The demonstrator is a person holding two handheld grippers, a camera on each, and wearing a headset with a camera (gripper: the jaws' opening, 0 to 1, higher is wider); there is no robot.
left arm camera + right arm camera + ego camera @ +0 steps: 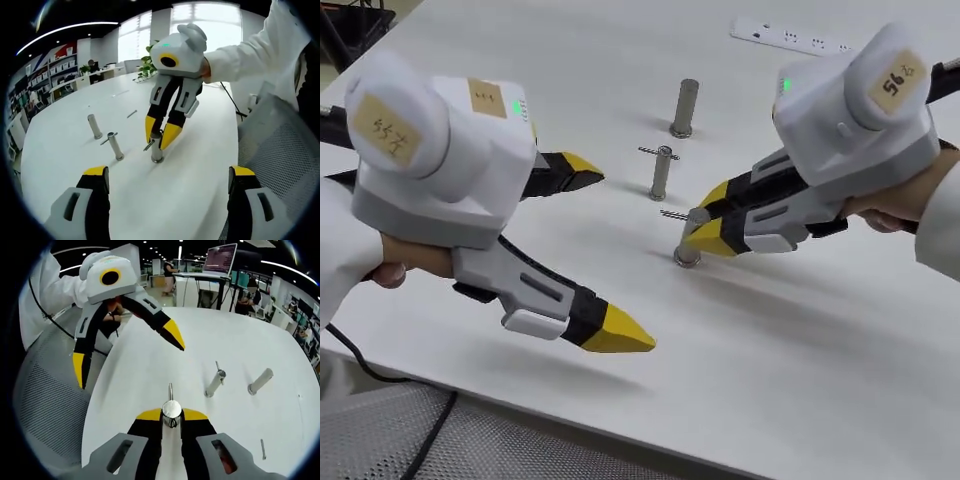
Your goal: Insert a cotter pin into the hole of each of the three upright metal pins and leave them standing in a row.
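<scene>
The right gripper (696,228) hides most of the nearest metal pin (687,257).

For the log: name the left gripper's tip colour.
Yellow; the left gripper shows it best in head view.

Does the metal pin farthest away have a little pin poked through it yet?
No, the farthest metal pin has a bare top, unlike the middle pin with its cotter pin.

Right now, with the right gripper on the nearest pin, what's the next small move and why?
Probably ease the right gripper open and back off the nearest pin. A cotter pin already sticks out through its top, as on the middle pin, so this one looks done. The far pin is bare, and a loose cotter pin lies on the table.
</scene>
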